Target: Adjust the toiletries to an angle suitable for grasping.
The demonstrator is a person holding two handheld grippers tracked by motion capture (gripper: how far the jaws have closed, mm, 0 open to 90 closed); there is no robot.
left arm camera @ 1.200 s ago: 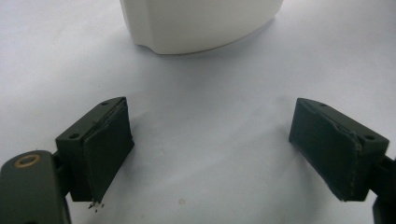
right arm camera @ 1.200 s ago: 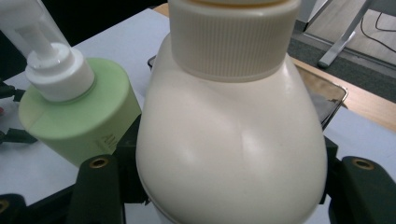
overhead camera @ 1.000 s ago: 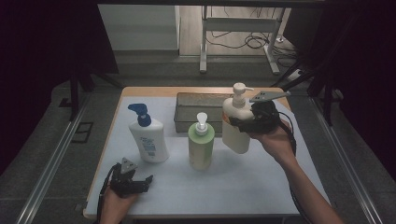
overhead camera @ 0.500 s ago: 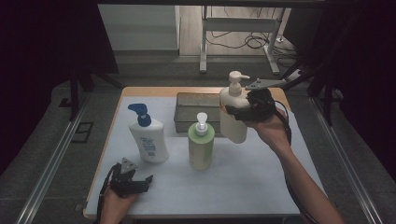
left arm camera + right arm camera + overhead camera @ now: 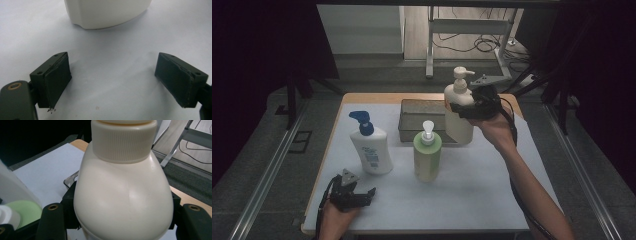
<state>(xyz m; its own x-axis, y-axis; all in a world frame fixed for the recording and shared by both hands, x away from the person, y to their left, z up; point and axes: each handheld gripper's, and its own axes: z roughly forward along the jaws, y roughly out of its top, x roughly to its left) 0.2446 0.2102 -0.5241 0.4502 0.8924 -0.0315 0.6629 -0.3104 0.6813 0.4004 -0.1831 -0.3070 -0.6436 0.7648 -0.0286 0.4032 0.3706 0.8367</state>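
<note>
My right gripper [image 5: 460,109] pinched the cream pump bottle [image 5: 458,112] across its rounded shoulder, just under the ribbed screw collar. In the right gripper view the two black jaws pressed on either side of the smooth, glossy plastic body [image 5: 123,202], which swelled outward like a pear between them. The bottle stood upright in the grip, its base at the near right edge of the wire basket [image 5: 422,120]; I could not tell whether it touched the basket or the table. The pump head [image 5: 461,74] was of the same cream plastic, with its spout turned toward the gripper's side.

Away from that gripper, toward my other hand, stood a pale green cylindrical bottle [image 5: 427,157] with a white nozzle, and beyond it a white bottle [image 5: 372,150] with sloping shoulders, a blue pump and a small printed label. The basket was a shallow rectangular tray of fine grey metal mesh.

My left gripper [image 5: 362,196] lay low on the table [image 5: 482,190], jaws spread wide with nothing between them. In the left gripper view its flat, matte rubber pads [image 5: 58,82] stood well apart over the smooth white sheet, and the curved white base of the blue-pump bottle [image 5: 107,12] sat just ahead of them, not touching. The sheet covered a tabletop with a light wooden edge.
</note>
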